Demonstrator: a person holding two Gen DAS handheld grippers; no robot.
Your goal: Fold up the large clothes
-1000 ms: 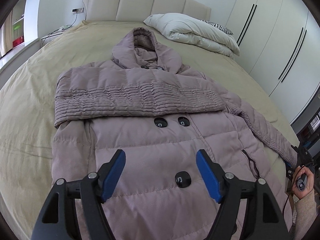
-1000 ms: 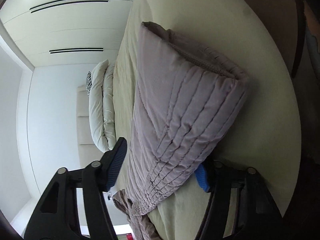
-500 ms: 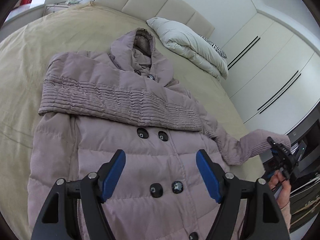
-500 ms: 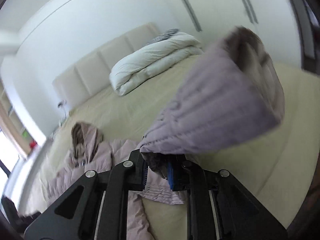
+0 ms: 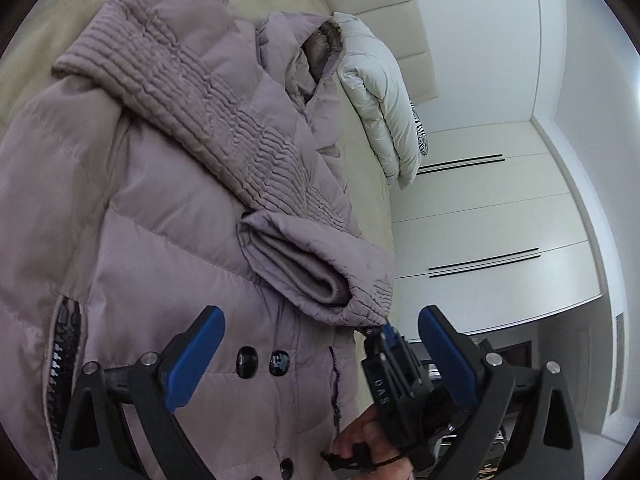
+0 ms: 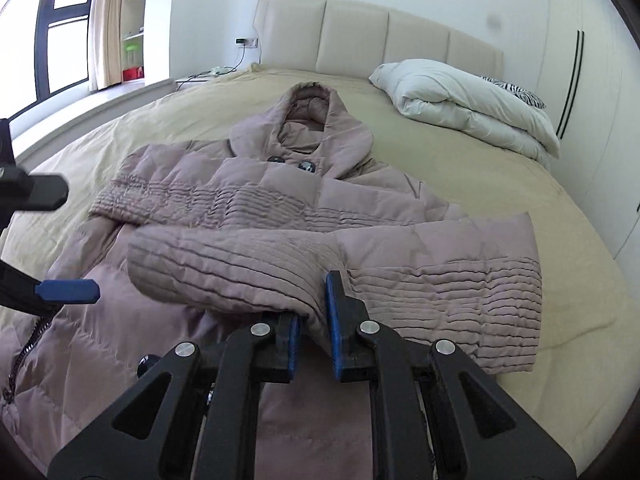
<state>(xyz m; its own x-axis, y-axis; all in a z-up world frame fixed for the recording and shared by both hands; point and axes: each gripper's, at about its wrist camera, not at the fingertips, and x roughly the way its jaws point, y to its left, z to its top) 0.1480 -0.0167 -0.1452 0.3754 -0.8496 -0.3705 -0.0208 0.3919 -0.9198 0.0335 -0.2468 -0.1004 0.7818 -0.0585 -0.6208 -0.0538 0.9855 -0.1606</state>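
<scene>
coat: mauve quilted hooded coat (image 6: 256, 208), lying front-up on the bed (image 6: 500, 184), hood (image 6: 308, 120) toward the headboard (image 6: 360, 36)
far sleeve: ribbed sleeve (image 6: 192, 200) folded flat across the chest, under the hood, cuff end at the coat's outer edge
near sleeve: second sleeve (image 6: 328, 256) doubled over across the coat body just below the first one; its ribbed part sticks out past the coat edge onto the sheet at the right of the right wrist view
right gripper: right gripper (image 6: 312, 320) clenched on the near sleeve fabric, blue pads pinching a fold at the sleeve's lower edge; sleeve end lifted a bit off the coat in the left wrist view (image 5: 320, 272)
right gripper, other view: seen in the left wrist view (image 5: 386, 332), tips at the sleeve cuff, person's hand (image 5: 360, 440) on the handle below
left gripper: left gripper (image 5: 320, 344) released, jaws wide apart, nothing between them, hanging above the lower coat front
left gripper, other view: one blue pad (image 6: 68, 291) showing at the left edge of the right wrist view, above the coat's side
buttons: black pair (image 5: 262, 362) on the coat front just under the left gripper's span; another pair at the collar (image 6: 290, 163)
zipper: dark pocket zipper (image 5: 60, 360) on the coat's side panel, left edge of the left wrist view
bedding: white folded duvet (image 6: 460, 96) at the head of the bed, zebra-print pillow (image 6: 516, 94) behind it
room: white wardrobe doors (image 5: 500, 208) beside the bed, window (image 6: 52, 28) on the other side
</scene>
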